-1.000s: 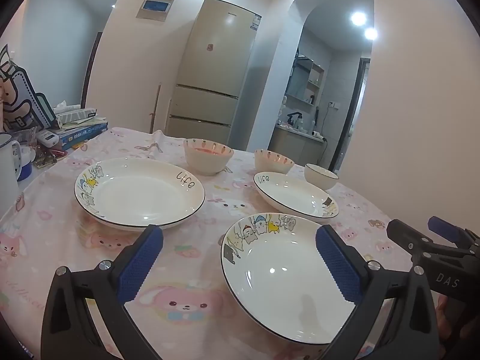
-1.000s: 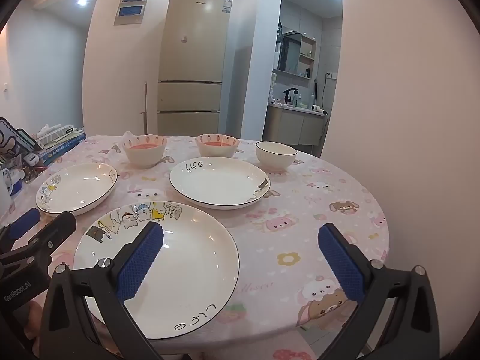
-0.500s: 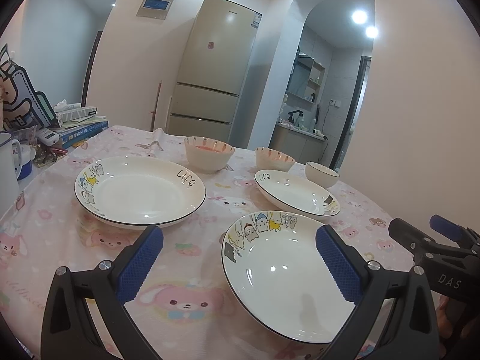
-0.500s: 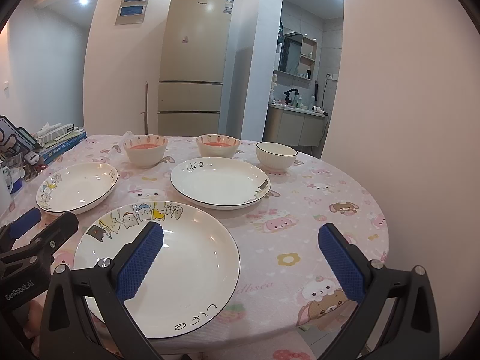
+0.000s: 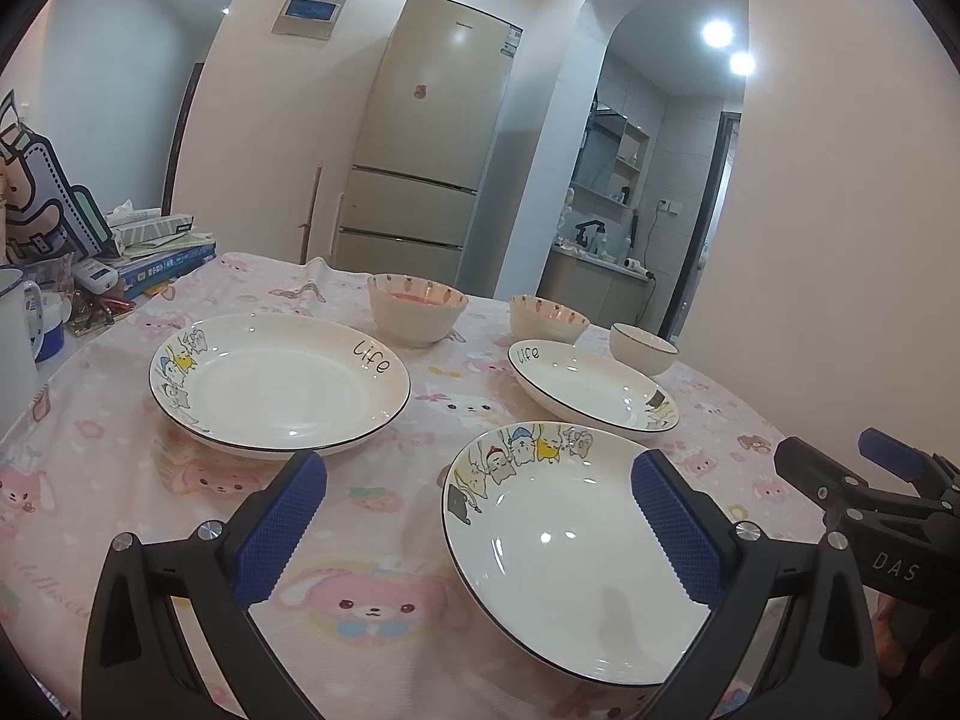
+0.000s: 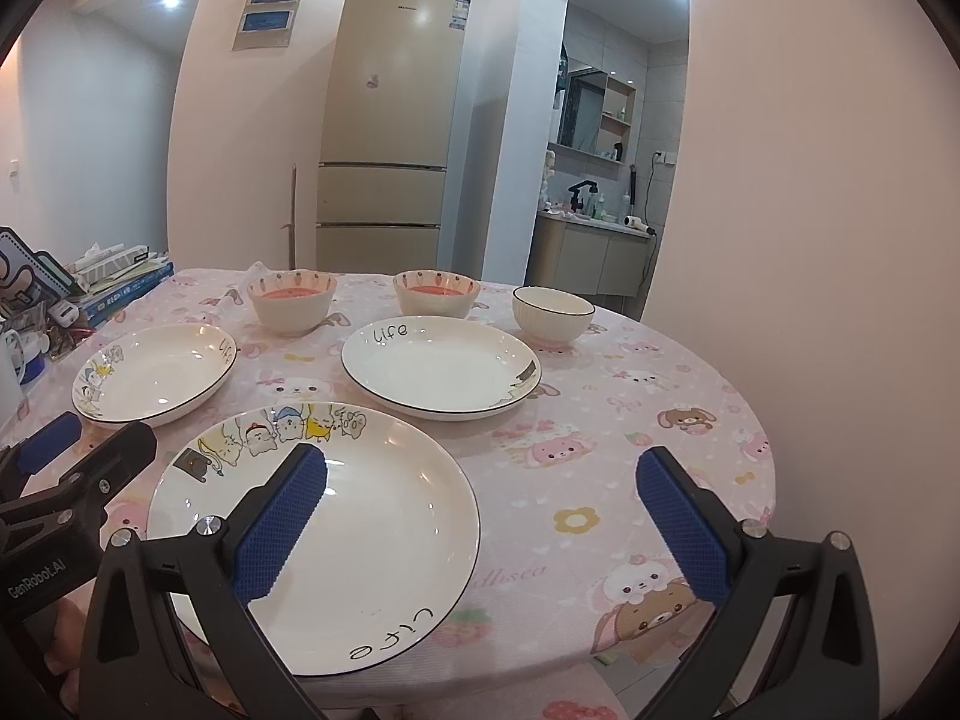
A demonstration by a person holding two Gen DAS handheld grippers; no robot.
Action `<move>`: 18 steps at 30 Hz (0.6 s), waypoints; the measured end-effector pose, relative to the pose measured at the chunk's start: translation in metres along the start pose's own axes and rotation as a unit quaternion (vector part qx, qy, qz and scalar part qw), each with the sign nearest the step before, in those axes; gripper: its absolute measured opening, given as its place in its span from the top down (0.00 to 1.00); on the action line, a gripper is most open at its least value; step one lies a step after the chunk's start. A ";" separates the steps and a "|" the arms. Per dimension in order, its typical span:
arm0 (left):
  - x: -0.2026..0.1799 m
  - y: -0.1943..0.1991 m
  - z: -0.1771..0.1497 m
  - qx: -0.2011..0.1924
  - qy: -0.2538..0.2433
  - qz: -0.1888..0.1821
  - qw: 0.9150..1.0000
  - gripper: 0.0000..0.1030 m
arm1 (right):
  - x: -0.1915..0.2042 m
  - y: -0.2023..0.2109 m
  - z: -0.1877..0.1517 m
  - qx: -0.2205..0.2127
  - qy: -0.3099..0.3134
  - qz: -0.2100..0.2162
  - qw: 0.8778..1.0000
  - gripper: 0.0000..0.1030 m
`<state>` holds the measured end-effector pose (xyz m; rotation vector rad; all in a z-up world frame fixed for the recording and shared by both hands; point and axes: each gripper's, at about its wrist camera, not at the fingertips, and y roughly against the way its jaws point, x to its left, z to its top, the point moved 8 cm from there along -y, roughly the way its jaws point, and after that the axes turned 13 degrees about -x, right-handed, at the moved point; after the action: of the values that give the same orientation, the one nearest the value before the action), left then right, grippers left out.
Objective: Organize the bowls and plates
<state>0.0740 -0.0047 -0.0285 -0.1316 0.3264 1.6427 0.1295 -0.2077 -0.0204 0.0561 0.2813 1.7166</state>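
- Left gripper [image 5: 477,531] spread wide, holding nothing, above the tabletop [image 5: 108,462].
- Right gripper [image 6: 480,525] likewise spread, over the nearest plate [image 6: 372,546].
- Three bowls [image 6: 291,303] stand behind.

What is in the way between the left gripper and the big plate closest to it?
Nothing visible. The left gripper is open and holds nothing, and the nearest plate lies just ahead of its right finger on bare tablecloth. The other plates and bowls sit farther back.
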 end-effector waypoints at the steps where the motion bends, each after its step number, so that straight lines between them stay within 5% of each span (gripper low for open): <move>1: 0.005 -0.002 0.002 0.002 0.000 0.001 1.000 0.00 | 0.000 0.000 0.000 0.001 0.000 0.000 1.000 0.00; 18: 0.008 -0.003 0.001 0.005 0.000 0.002 1.000 0.00 | 0.000 0.000 -0.003 0.002 0.001 0.000 1.000 0.00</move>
<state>0.0760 0.0032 -0.0298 -0.1229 0.3343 1.6438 0.1292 -0.2083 -0.0231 0.0587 0.2861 1.7169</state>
